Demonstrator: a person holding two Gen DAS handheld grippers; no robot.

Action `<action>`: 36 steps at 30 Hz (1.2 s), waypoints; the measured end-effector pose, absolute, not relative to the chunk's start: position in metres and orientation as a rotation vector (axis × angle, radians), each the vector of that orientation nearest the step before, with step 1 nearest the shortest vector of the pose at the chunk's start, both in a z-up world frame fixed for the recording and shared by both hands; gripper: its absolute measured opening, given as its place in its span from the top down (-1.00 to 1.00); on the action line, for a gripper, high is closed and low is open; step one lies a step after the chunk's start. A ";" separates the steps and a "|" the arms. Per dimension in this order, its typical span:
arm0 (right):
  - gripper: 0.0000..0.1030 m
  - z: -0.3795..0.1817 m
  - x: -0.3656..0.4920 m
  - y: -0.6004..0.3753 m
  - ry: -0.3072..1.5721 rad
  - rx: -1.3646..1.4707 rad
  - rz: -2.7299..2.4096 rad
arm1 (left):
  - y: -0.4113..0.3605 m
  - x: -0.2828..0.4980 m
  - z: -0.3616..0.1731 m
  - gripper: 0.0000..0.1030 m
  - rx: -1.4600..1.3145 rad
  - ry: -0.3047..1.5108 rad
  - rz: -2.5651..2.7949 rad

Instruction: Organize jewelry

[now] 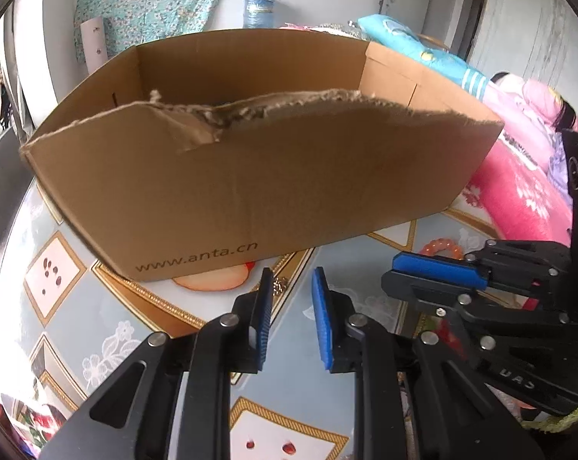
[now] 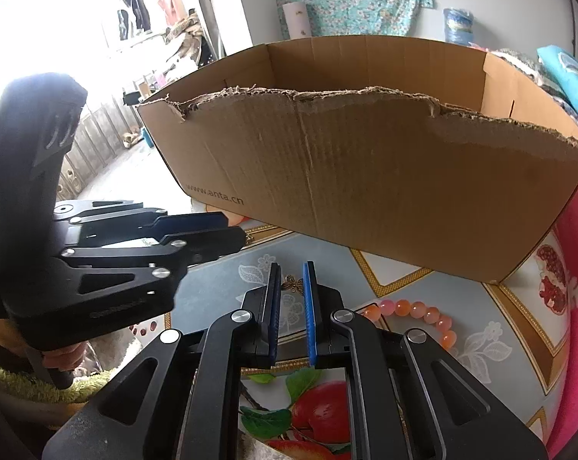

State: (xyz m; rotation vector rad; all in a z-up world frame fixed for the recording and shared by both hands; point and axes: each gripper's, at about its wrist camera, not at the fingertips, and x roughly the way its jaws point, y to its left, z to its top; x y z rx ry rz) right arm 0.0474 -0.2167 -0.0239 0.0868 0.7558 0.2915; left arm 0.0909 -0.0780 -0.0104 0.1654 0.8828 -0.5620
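A torn-topped cardboard box (image 1: 250, 176) marked www.anta.cn stands on the patterned table; it also shows in the right wrist view (image 2: 385, 176). My left gripper (image 1: 291, 280) is open and empty just before the box, with a small gold chain piece (image 1: 278, 286) by its left fingertip. My right gripper (image 2: 292, 274) is open with a narrow gap, and a small bronze butterfly pendant (image 2: 293, 284) lies on the table between its fingertips. An orange bead bracelet (image 2: 415, 316) lies to its right, also seen in the left wrist view (image 1: 442, 247).
The table carries a fruit-print cloth (image 2: 365, 268). The right gripper's body (image 1: 480, 280) crosses the left wrist view; the left gripper's body (image 2: 97, 260) fills the left of the right wrist view. Pink bedding (image 1: 519, 188) lies right of the table.
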 end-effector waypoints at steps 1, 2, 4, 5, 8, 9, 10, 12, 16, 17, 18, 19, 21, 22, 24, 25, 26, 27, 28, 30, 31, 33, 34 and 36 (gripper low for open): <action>0.81 -0.025 0.046 -0.218 0.756 0.091 0.293 | -0.081 0.092 -0.012 0.62 0.175 0.885 -0.558; 0.81 -0.024 0.051 -0.219 0.756 0.092 0.295 | -0.083 0.094 -0.014 0.62 0.185 0.888 -0.552; 0.81 -0.024 0.053 -0.220 0.756 0.096 0.297 | -0.088 0.096 -0.017 0.62 0.205 0.894 -0.543; 0.81 -0.024 0.052 -0.220 0.756 0.099 0.298 | -0.090 0.097 -0.020 0.63 0.217 0.902 -0.534; 0.81 -0.023 0.058 -0.223 0.756 0.105 0.302 | -0.092 0.097 -0.023 0.75 0.224 0.904 -0.514; 0.81 -0.023 0.058 -0.224 0.756 0.107 0.302 | -0.092 0.098 -0.024 0.85 0.227 0.902 -0.506; 0.81 -0.024 0.058 -0.225 0.755 0.110 0.303 | -0.092 0.099 -0.024 0.90 0.230 0.900 -0.497; 0.81 -0.025 0.060 -0.226 0.758 0.115 0.304 | -0.091 0.102 -0.024 0.93 0.220 0.901 -0.495; 0.81 -0.028 0.062 -0.229 0.758 0.121 0.307 | -0.091 0.102 -0.023 0.95 0.221 0.892 -0.497; 0.81 -0.027 0.062 -0.230 0.755 0.123 0.306 | -0.090 0.102 -0.023 1.00 0.213 0.888 -0.501; 0.81 -0.027 0.062 -0.231 0.753 0.125 0.305 | -0.088 0.102 -0.020 1.00 0.198 0.886 -0.505; 0.81 -0.026 0.062 -0.232 0.750 0.127 0.305 | -0.086 0.101 -0.018 1.00 0.189 0.883 -0.506; 0.81 -0.024 0.059 -0.235 0.743 0.130 0.303 | -0.082 0.099 -0.012 1.00 0.172 0.869 -0.507; 0.81 -0.023 0.058 -0.235 0.741 0.131 0.303 | -0.079 0.097 -0.009 1.00 0.159 0.864 -0.509; 0.82 -0.023 0.055 -0.236 0.738 0.131 0.303 | -0.074 0.094 -0.003 1.00 0.143 0.855 -0.508; 0.81 -0.022 0.054 -0.237 0.736 0.131 0.304 | -0.071 0.092 0.001 1.00 0.137 0.849 -0.507; 0.81 -0.022 0.052 -0.237 0.734 0.130 0.305 | -0.069 0.090 0.003 1.00 0.133 0.846 -0.506; 0.82 -0.021 0.050 -0.237 0.731 0.131 0.306 | -0.067 0.086 0.008 1.00 0.125 0.843 -0.507; 0.82 -0.019 0.050 -0.238 0.729 0.131 0.309 | -0.065 0.082 0.012 1.00 0.114 0.839 -0.517; 0.82 -0.011 0.046 -0.239 0.712 0.132 0.321 | -0.063 0.072 0.029 1.00 0.101 0.813 -0.547; 0.81 -0.004 0.044 -0.240 0.702 0.132 0.330 | -0.062 0.067 0.037 1.00 0.101 0.798 -0.563; 0.82 0.013 0.038 -0.241 0.669 0.128 0.349 | -0.061 0.060 0.059 1.00 0.089 0.762 -0.603; 0.82 0.023 0.036 -0.243 0.654 0.125 0.360 | -0.061 0.058 0.070 1.00 0.074 0.744 -0.627; 0.82 0.047 0.034 -0.247 0.614 0.116 0.386 | -0.059 0.057 0.098 1.00 0.050 0.695 -0.672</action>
